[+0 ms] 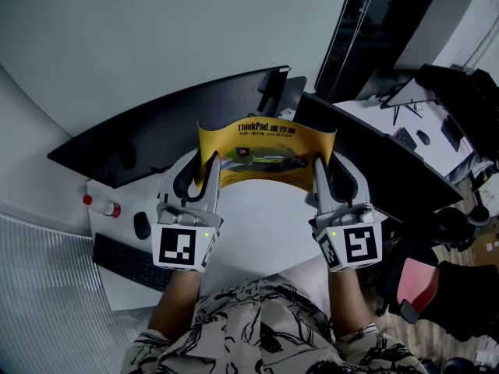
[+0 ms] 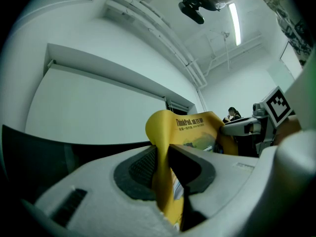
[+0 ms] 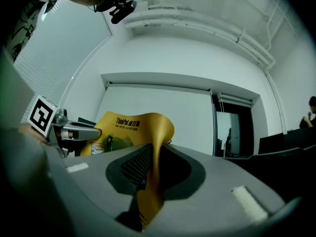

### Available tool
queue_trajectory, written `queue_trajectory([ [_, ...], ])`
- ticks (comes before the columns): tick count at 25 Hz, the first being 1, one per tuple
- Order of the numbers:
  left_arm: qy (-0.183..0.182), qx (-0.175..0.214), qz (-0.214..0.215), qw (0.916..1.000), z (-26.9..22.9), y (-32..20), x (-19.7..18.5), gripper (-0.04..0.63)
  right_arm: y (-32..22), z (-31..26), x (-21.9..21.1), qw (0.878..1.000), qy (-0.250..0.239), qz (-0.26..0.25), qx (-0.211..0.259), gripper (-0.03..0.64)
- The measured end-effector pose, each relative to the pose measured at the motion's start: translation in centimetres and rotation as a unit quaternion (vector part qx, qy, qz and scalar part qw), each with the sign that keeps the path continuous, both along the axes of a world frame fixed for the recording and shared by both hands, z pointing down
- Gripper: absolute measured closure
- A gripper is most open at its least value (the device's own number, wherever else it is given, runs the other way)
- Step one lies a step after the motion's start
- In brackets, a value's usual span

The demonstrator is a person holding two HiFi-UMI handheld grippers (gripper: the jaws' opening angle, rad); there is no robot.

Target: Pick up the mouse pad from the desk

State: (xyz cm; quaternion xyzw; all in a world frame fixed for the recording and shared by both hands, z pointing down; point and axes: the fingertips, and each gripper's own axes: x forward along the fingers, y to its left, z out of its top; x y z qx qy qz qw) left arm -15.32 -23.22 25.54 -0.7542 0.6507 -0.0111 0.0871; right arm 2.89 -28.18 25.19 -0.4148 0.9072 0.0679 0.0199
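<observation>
Locate the mouse pad off the surface: raised above the white top, in front of the dark monitor, printed yellow face turned toward the near side. Read its long axis as running left to right, spanned between the two grippers and bowed along the middle. Check the left gripper: closed on the left short edge of the mouse pad, jaws pressed onto the yellow sheet from both sides. Check the right gripper: clamped the same way on the right short edge. Treat neither hand as the nearer one: one at each end, level with its partner. Note the pose: forearms extended from near to far, side by side and well apart, grippers pointing roughly level toward the far side, marker cubes turned upward. Keep in mind the keyboard and mouse at the near left of the surface, below and clear of the mouse pad, plus a red-capped bottle just left of the mouse. Judge the lift as essentially complete: mouse pad apparently free of the surface along its whole lower edge. For any further move, shift both hands together and hold the spacing, to avoid straining either grip or deepening the bow.
</observation>
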Motion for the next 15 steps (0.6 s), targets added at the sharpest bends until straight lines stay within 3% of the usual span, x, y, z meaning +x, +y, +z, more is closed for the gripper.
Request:
queue_trajectory([
  [15, 0.001, -0.001, -0.002, 1.0, 0.22, -0.02, -0.07, 0.508, -0.13, 0.09, -0.09, 1.0, 0.001, 0.001, 0.002, 0.54],
])
